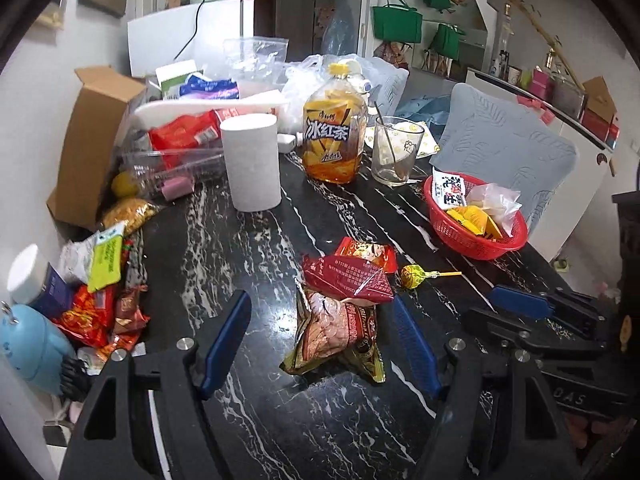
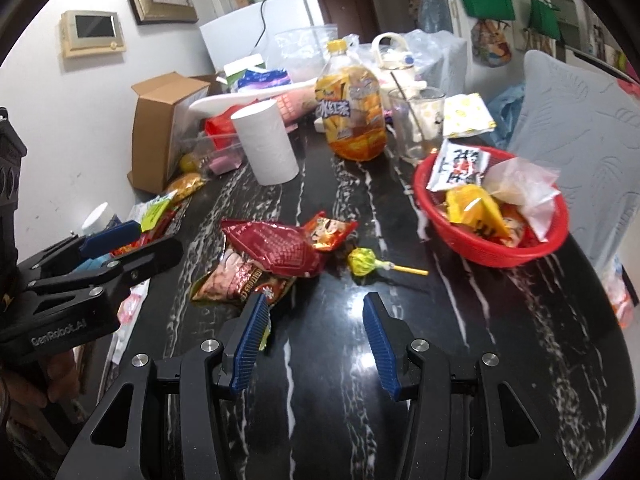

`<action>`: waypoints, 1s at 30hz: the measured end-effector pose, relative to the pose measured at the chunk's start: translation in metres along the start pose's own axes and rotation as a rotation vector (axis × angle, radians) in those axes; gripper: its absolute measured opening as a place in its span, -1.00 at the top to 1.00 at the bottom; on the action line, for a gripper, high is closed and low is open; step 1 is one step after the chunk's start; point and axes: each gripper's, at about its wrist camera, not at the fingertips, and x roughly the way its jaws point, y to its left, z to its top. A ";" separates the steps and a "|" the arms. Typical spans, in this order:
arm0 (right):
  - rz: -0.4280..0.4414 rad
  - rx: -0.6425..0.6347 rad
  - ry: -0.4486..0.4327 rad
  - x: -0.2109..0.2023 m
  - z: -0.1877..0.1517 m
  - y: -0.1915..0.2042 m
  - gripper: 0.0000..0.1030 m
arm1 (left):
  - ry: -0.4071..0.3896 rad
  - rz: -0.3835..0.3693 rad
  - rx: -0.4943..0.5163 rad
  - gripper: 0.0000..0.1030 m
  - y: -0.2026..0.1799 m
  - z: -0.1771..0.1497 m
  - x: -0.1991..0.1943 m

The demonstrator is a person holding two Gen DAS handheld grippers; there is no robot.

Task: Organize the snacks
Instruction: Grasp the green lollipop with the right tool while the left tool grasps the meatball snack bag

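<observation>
Black marble table (image 2: 340, 380) (white-veined) — snack packets (image 2: 272, 252), red basket (image 2: 492, 248) — left gripper (image 1: 324, 344), right gripper (image 2: 316, 344) both agape.

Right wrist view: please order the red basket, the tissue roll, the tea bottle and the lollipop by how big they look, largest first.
1. red basket
2. tea bottle; it stands farther away, so its true size is unsure
3. tissue roll, close to the bottle
4. lollipop

Soft, even indoor light — white glare streaks the glossy table (image 2: 340, 420) — edges bend and darken.
</observation>
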 end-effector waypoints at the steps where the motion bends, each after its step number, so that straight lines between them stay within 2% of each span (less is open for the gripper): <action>1: 0.003 -0.003 0.007 0.004 0.001 0.000 0.04 | 0.004 -0.004 -0.001 -0.39 0.000 0.000 0.002; 9: 0.000 -0.007 0.047 0.029 0.006 -0.010 0.04 | 0.071 -0.028 -0.006 -0.39 -0.001 -0.004 0.030; 11: -0.009 -0.004 0.051 0.034 0.008 -0.015 -0.08 | 0.087 -0.032 0.001 -0.39 -0.003 -0.004 0.037; 13: -0.018 -0.003 0.051 0.038 0.010 -0.020 -0.11 | 0.101 -0.028 0.009 -0.39 -0.005 -0.004 0.044; 23: -0.057 -0.038 0.071 0.064 0.023 -0.038 -0.12 | 0.155 -0.032 0.001 -0.39 -0.002 -0.008 0.068; 30: -0.042 -0.108 0.104 0.089 0.030 -0.036 -0.12 | 0.192 -0.048 -0.019 -0.39 0.002 -0.011 0.081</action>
